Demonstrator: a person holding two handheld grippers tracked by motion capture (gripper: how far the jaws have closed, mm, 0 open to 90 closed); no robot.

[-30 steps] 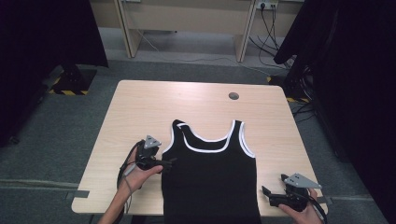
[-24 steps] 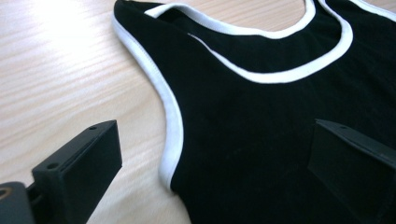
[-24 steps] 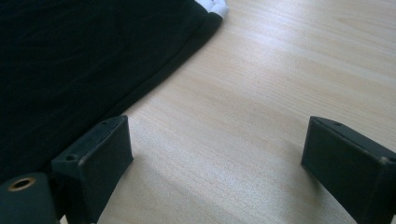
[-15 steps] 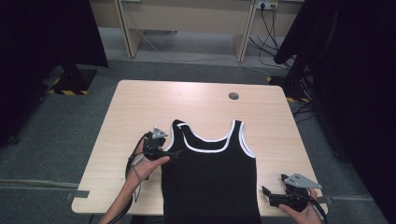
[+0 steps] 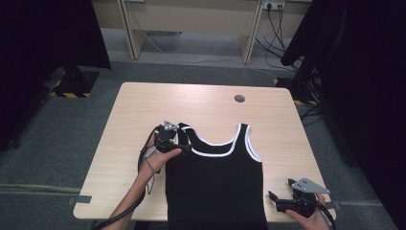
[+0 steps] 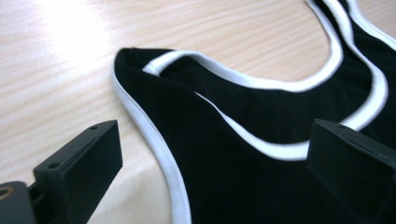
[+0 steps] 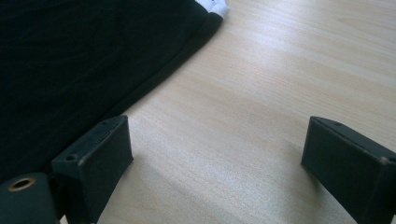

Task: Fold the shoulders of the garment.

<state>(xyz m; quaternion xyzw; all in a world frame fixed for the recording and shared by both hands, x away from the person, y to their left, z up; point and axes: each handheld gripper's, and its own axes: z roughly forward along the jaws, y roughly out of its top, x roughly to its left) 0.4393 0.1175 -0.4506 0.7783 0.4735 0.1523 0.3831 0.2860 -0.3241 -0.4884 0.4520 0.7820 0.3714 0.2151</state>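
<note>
Black tank top (image 5: 215, 184) lies flat on the table (image 5: 143, 110), hem off the near edge. It's soft, floppy stuff, so I'd pinch the trimmed left strap. Left hand-held gripper (image 5: 184, 143), jaws spread, has slid up from the side seam to that strap. Right hand-held gripper (image 5: 276, 203) stays spread near the hem.

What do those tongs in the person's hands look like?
Both tongs are black with two blocky, flat-faced jaws. The left tongs trail a black cable, and so do the right tongs. Each carries a grey three-cornered plate on top. No sleeves show on the forearms.
</note>
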